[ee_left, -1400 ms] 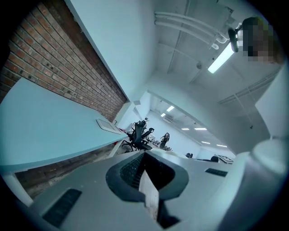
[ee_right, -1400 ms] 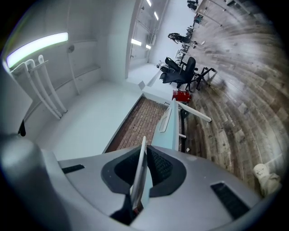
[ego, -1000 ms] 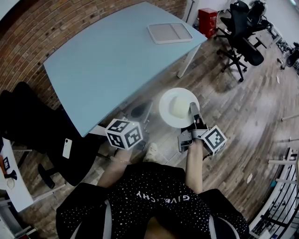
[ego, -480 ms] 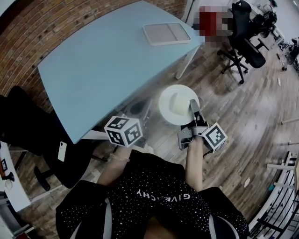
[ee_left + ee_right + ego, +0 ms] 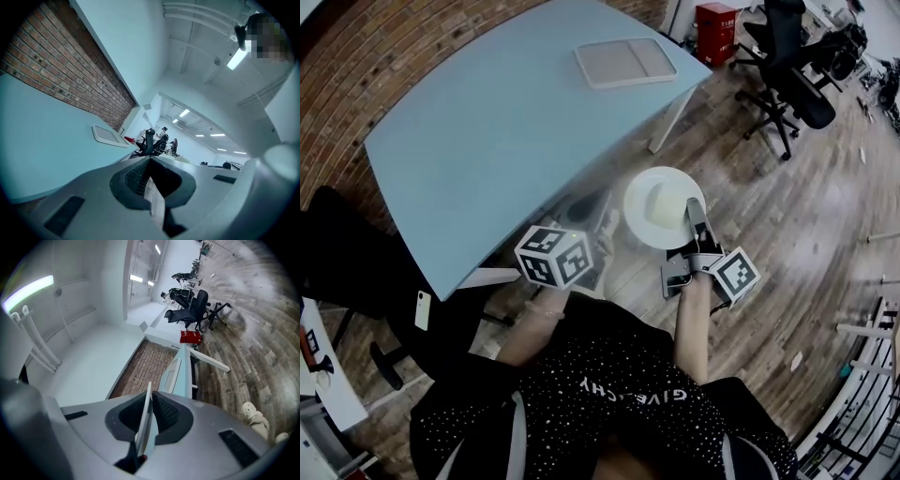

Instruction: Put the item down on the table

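Note:
A round white plate [image 5: 645,183] with a pale short cylinder [image 5: 661,206] on it hangs over the wooden floor, just off the near edge of the light blue table [image 5: 497,131]. My right gripper [image 5: 693,214] is shut on the plate's near rim. In the right gripper view the plate [image 5: 147,414] shows edge-on as a thin white blade between the jaws. My left gripper [image 5: 152,190] is shut with nothing held; its marker cube [image 5: 553,256] hovers by the table's near edge and hides the jaws in the head view.
A flat grey tray [image 5: 625,62] lies at the table's far end. Black office chairs [image 5: 797,70] and a red box [image 5: 715,19] stand beyond the table. A black chair holding a white phone [image 5: 423,309] is at the left. A shoe [image 5: 607,225] is under the table edge.
The plate stays held in the right gripper and has drifted a little forward. The left gripper has moved slightly right. The view has shifted a little towards the table.

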